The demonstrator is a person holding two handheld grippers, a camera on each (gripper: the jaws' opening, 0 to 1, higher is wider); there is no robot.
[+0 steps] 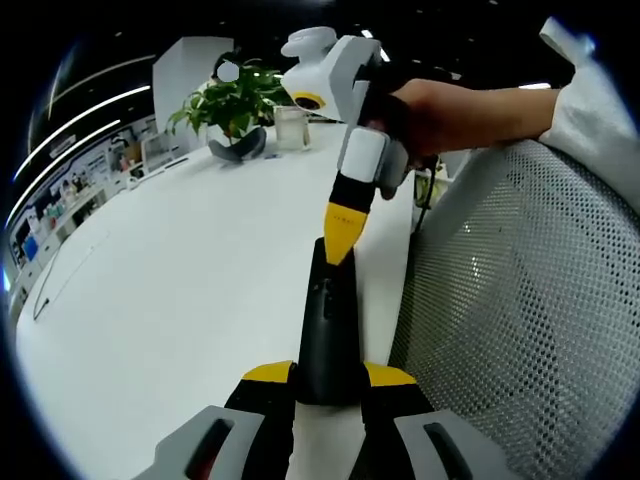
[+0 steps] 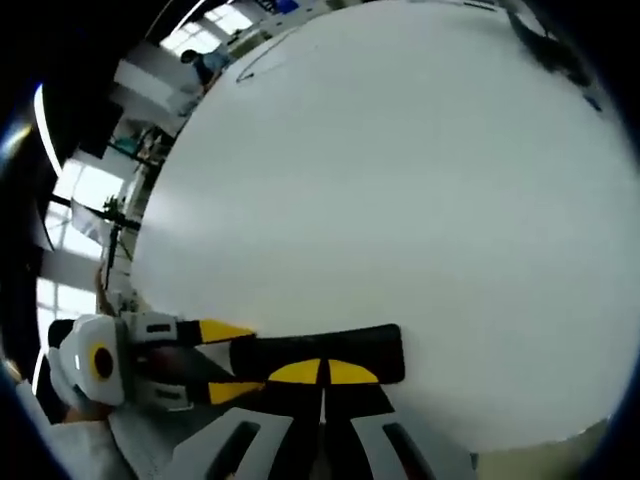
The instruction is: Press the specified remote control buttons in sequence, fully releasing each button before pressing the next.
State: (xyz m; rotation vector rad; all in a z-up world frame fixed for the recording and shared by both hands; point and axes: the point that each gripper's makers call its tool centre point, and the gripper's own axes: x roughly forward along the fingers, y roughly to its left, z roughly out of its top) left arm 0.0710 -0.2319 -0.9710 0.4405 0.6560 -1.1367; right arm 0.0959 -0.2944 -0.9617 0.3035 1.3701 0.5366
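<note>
I hold the black remote (image 1: 328, 335) clamped between the jaws of my left gripper (image 1: 330, 385). My right gripper (image 1: 343, 232), jaws together, presses its tip on the remote's face. Next I must lift fully off before the following button.

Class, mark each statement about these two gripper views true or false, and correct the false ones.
1. The left gripper clamps the remote at its near end. True.
2. The right gripper's shut yellow tips point down at the remote. True.
3. The remote is white. False: it is black.
4. A potted plant stands at the table's far end. True.
5. The mesh chair stands left of the table. False: right, in the left gripper view.
</note>
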